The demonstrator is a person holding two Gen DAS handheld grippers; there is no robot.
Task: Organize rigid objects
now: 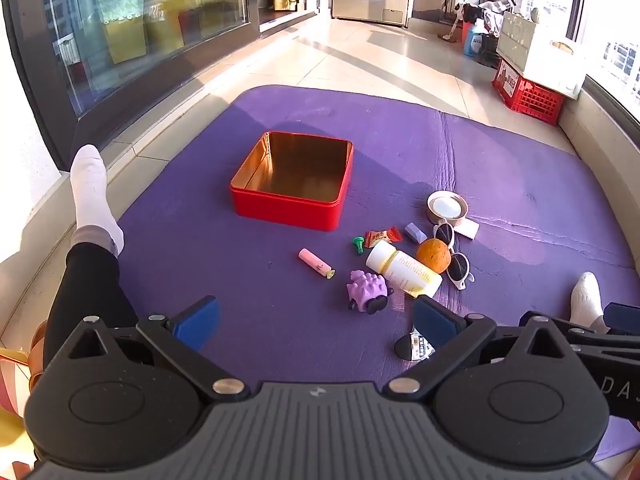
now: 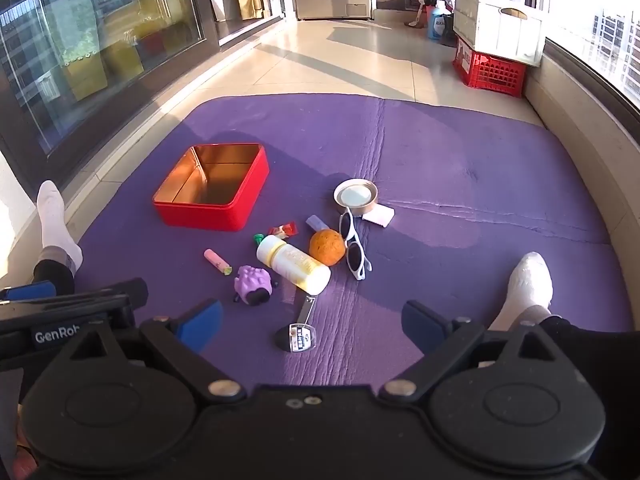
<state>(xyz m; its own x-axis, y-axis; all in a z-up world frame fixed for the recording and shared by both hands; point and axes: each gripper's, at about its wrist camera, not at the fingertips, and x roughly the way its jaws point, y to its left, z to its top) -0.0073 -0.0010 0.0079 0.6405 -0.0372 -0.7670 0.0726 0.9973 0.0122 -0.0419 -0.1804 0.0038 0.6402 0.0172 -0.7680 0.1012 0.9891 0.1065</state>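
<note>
Both grippers are being held spread wide with nothing between the pads: the left gripper [image 1: 316, 322] is hovering at the bottom of its own view, and the right gripper [image 2: 312, 322] at the bottom of the other, each tilted down toward the purple mat [image 2: 460, 184]. Nearest is the nail clipper [image 2: 298, 330], which is lying just above the right gripper's gap in the right view, its long axis running up the frame and leaning slightly right; in the left view it is showing only beside the right-hand pad, so the right hand is judged the better placed for it. Slightly higher, the purple toy [image 1: 368, 292] is sitting just above the middle of the left gripper's gap, so the left hand is judged nearer to that. Next, the white bottle [image 2: 294, 264] is lying on its side, its long axis slanted from upper left to lower right, with the cap pointing upper left. The pink tube [image 1: 316, 263] is lying on a similar slant, left of the bottle. The orange [image 2: 327, 247] and the sunglasses [image 2: 354, 246] are resting right of the bottle. Farthest, the red tin [image 1: 292, 180] is standing open and empty at centre left, judged to be the destination.
</note>
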